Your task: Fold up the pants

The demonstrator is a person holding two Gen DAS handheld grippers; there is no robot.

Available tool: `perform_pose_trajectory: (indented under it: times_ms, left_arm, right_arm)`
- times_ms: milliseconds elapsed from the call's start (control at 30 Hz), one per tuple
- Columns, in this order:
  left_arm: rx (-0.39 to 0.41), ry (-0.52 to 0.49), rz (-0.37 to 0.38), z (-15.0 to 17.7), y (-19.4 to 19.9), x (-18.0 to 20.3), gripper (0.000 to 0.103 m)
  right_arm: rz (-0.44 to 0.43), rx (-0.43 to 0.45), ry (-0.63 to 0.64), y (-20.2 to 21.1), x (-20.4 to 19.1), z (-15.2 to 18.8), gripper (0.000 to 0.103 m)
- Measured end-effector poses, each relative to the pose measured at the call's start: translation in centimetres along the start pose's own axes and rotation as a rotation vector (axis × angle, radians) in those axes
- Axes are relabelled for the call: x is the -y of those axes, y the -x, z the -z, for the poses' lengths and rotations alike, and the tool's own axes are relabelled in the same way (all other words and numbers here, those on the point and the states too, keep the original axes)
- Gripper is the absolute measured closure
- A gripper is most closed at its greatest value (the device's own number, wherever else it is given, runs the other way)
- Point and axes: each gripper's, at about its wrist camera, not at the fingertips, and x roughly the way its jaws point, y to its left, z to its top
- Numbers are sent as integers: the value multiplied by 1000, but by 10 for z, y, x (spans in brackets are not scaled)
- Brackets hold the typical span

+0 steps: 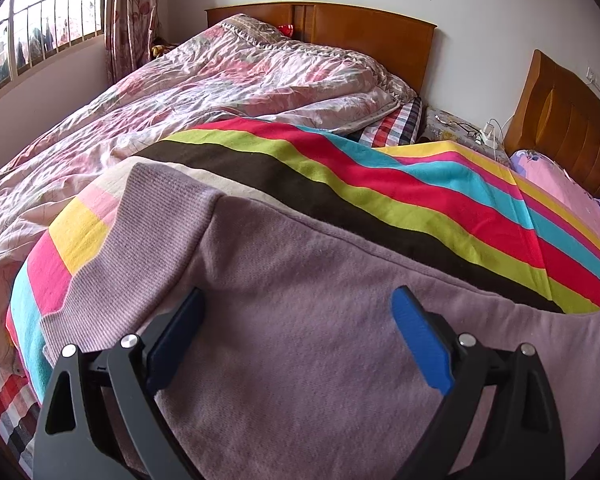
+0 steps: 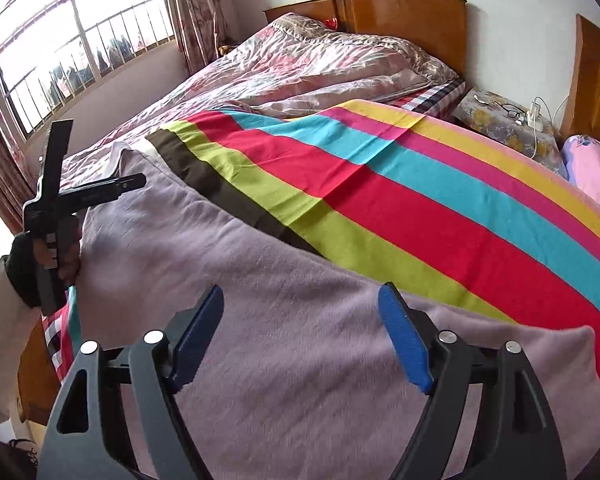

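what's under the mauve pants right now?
The mauve pants lie directly on the striped blanket, whose bands run out beyond their far edge. A checked sheet shows below at the bed edge. What lies beneath the pants' middle is covered.

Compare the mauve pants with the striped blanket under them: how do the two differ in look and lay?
The pants are one plain mauve colour; the striped blanket carries bands of red, cyan, lime, yellow, pink and dark brown. The pants lie on top along the near edge, under both open grippers; the blanket lies beneath and reaches further up the bed. The pants end in a ribbed cuff; the blanket shows none. Both lie spread fairly flat.
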Motion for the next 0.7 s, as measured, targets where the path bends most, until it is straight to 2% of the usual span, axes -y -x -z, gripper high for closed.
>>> perform_pose_trajectory:
  times_ms: [100,200,300,333,400,467,500,600,700]
  left_arm:
    - [0,-13,-16,1,-2,4,6]
    - [-7,-19,-42,1,-1,7,6]
    - [-48,-20,-124,3,19,21,6]
    - [-36,-27,-104,6,35,31,6]
    - [-8,-50,12,19,72,63,6]
    - [-1,-138,147,42,104,110,6]
    - [2,-193,192,55,115,133,5]
    - [-37,-328,272,89,123,191,5]
    - [-85,-386,268,111,110,221,6]
  right_arm:
    - [131,-98,-2,-13,18,23,17]
    - [115,-45,-41,11,23,35,17]
    - [131,-1,-44,36,20,51,16]
    - [140,9,-52,44,20,57,16]
    - [154,24,-75,56,21,71,15]
    - [185,29,-95,66,24,85,15]
    - [205,26,-98,69,25,91,15]
    - [271,-11,-94,75,30,107,15]
    - [325,-53,-105,80,40,124,15]
